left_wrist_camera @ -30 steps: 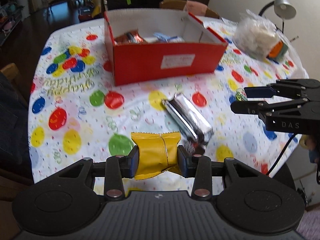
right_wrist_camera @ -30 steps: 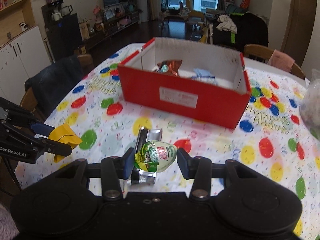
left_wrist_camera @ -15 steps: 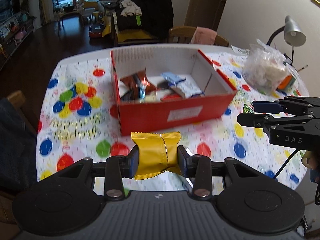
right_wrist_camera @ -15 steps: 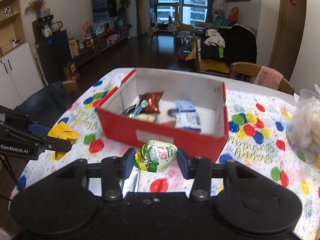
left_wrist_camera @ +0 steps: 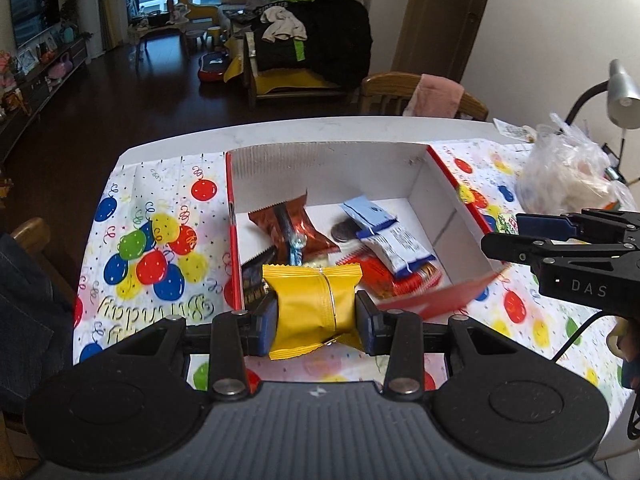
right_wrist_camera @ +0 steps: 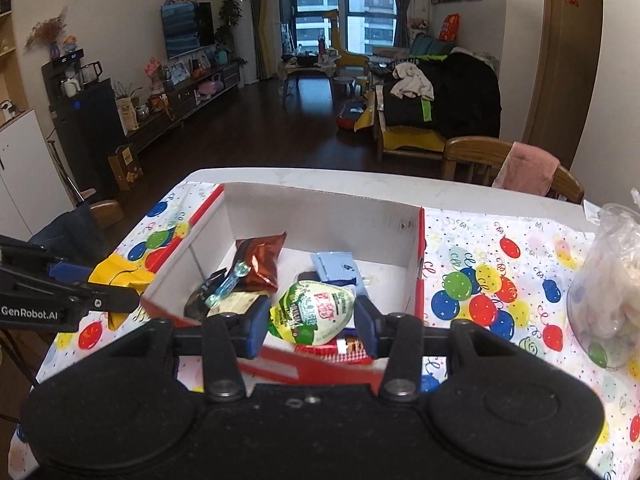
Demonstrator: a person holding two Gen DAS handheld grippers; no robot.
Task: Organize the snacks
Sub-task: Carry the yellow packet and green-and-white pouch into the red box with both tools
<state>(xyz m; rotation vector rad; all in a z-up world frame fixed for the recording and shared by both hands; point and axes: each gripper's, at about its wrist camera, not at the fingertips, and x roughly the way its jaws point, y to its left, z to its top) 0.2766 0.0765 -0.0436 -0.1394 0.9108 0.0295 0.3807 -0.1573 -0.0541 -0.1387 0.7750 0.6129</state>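
My left gripper [left_wrist_camera: 316, 322] is shut on a yellow snack packet [left_wrist_camera: 314, 308], held over the near left part of the red box [left_wrist_camera: 440, 172]. My right gripper [right_wrist_camera: 310, 326] is shut on a green and white egg-shaped snack [right_wrist_camera: 312, 312], held above the box's near wall [right_wrist_camera: 312, 368]. Inside the red box [right_wrist_camera: 420, 248] lie several wrapped snacks, among them a brown foil packet [left_wrist_camera: 294, 228] and a blue and white packet [left_wrist_camera: 384, 236]. The right gripper [left_wrist_camera: 516, 232] also shows at the right of the left wrist view, and the left gripper [right_wrist_camera: 116, 284] with its yellow packet [right_wrist_camera: 120, 276] at the left of the right wrist view.
The table wears a balloon-print cloth [left_wrist_camera: 160, 240]. A clear plastic bag [left_wrist_camera: 568, 172] and a desk lamp [left_wrist_camera: 620, 88] stand at the right. A wooden chair with a pink cloth [right_wrist_camera: 528, 168] stands behind the table. A dark garment [left_wrist_camera: 24, 300] hangs over a chair at the left.
Both grippers moved forward and up toward the red box with their snacks still held. The box interior now fills the view; the silver packet on the table has dropped out of sight.
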